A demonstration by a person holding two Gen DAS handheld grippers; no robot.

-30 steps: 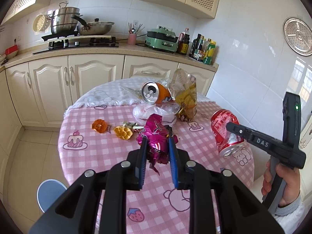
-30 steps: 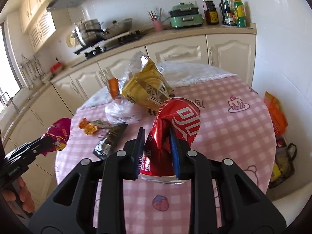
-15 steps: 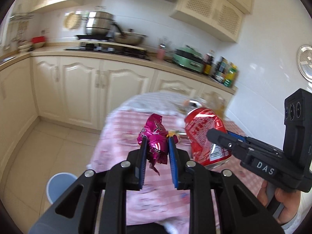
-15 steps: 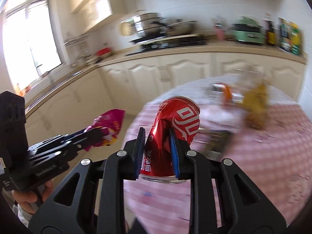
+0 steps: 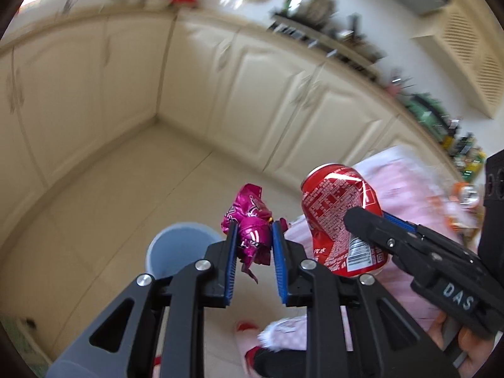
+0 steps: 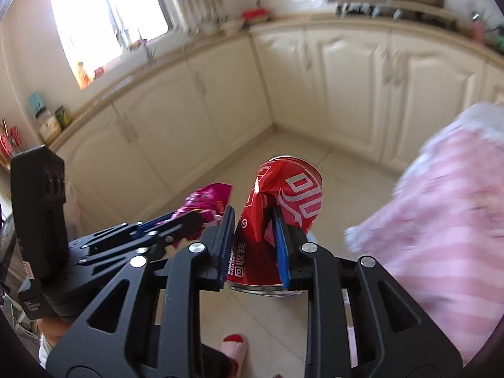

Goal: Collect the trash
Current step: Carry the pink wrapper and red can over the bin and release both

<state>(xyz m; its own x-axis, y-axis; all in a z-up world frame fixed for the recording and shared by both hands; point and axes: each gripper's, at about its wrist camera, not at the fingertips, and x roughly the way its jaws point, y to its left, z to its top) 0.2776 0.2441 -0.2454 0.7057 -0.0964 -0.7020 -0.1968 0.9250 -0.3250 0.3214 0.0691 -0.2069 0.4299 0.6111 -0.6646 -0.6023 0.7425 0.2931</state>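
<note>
Left gripper (image 5: 252, 236) is pinching a pink wrapper (image 5: 249, 217), right gripper (image 6: 253, 220) is squeezing a dented red can (image 6: 280, 208). Both are hovering near the blue bin (image 5: 176, 249); drop pending, more trash probably waiting on the blurred table (image 5: 406, 182) far right.

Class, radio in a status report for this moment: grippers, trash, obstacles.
Left gripper shut on crumpled magenta foil wrapper. Right gripper shut on dented red soda can. Blue bin below, nothing blocking.
</note>
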